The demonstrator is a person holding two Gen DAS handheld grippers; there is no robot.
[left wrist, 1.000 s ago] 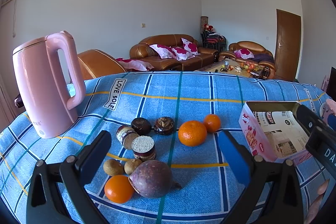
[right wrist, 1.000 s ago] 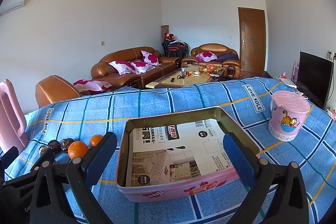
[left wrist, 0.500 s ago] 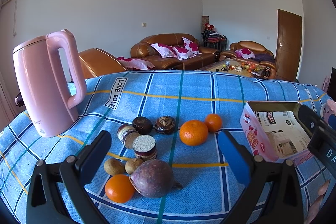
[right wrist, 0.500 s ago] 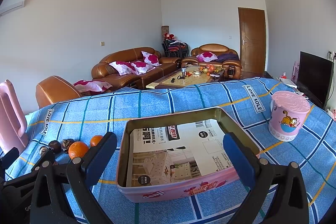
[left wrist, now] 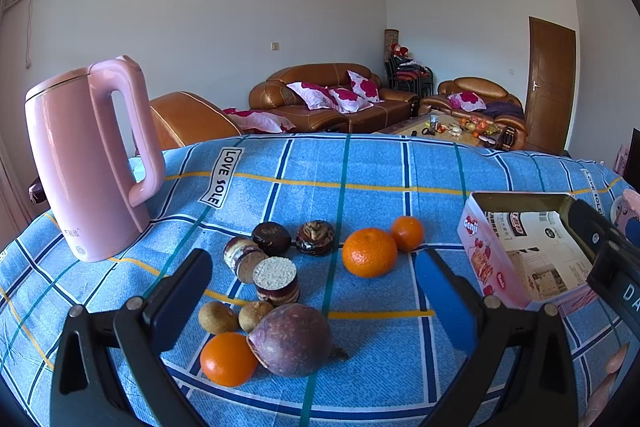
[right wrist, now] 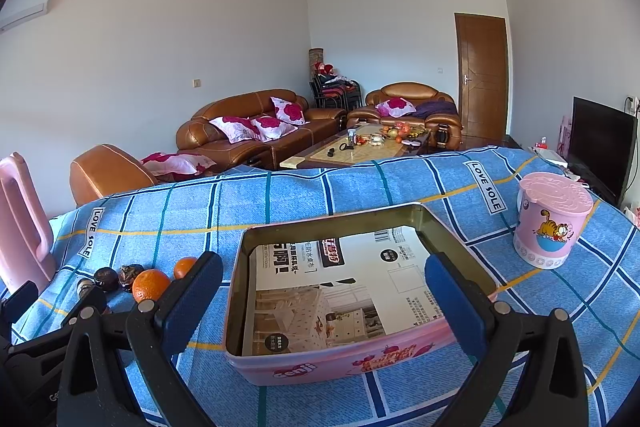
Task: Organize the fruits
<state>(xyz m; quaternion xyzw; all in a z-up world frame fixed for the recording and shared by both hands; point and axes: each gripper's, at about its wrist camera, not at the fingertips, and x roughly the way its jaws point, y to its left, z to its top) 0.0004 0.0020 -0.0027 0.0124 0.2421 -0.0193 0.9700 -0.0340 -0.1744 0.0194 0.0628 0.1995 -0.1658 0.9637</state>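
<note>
On the blue checked tablecloth [left wrist: 360,163], a round purple passion fruit [left wrist: 290,341] and small oranges [left wrist: 369,252] lie clustered before the left gripper [left wrist: 312,301], well left of the empty pink rectangular tin [right wrist: 340,307] that the right gripper [right wrist: 322,301] faces. Both grippers hover with fingers apart, holding nothing. Round fruit could roll off if nudged in a clumsy grasp; behind, a pink kettle [left wrist: 86,163] and brown leather sofas [left wrist: 332,99].

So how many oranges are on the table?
3. One orange sits nearest the left gripper, touching the purple fruit. A big one and a small one sit together farther back, toward the pink tin. None seem hidden.
</note>
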